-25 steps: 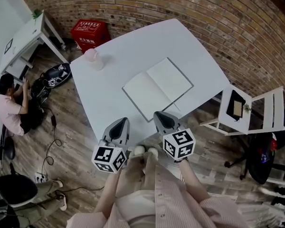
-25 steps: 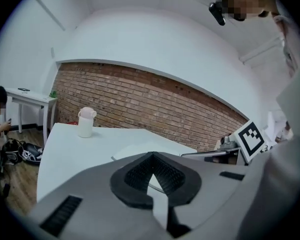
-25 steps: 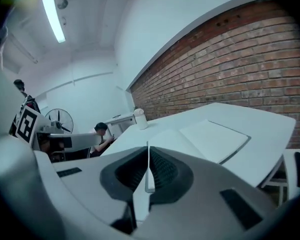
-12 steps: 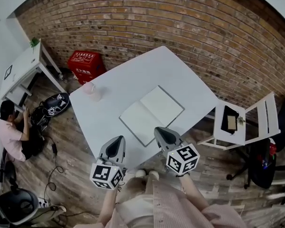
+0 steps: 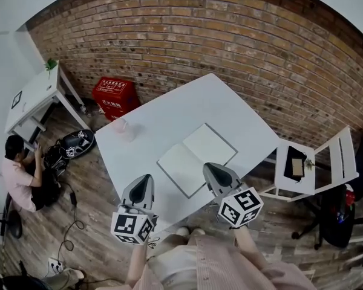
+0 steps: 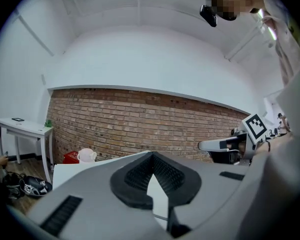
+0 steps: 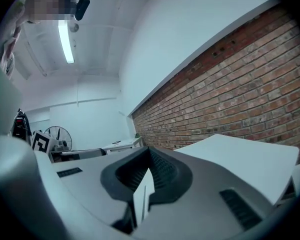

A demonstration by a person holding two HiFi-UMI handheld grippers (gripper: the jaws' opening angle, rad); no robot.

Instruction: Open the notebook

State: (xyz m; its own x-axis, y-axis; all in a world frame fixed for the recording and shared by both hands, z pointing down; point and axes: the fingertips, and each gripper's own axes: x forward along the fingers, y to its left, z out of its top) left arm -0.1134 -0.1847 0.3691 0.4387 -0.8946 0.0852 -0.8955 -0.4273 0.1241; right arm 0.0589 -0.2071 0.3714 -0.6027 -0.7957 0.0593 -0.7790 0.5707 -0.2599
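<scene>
Notebook [image 5: 196, 159] already lies open, flat, mid-desk [image 5: 163, 116]. I'd judge it light, with thin floppy pages; pinch it at a cover edge. Left hand-held gripper [image 5: 144, 183] and right hand-held gripper [image 5: 212, 171] are both closed and empty, by the near edge.

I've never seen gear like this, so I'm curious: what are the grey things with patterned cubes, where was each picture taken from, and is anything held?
No robot: a person holds a two-jaw gripper in each hand, the left gripper and the right gripper; the cubes belong to them. The wide picture comes from a camera on the person's head, looking down. The other two come from cameras on the grippers, looking along their jaws. On the white table lie an open notebook and a pale cup. Both grippers are shut, holding nothing.
</scene>
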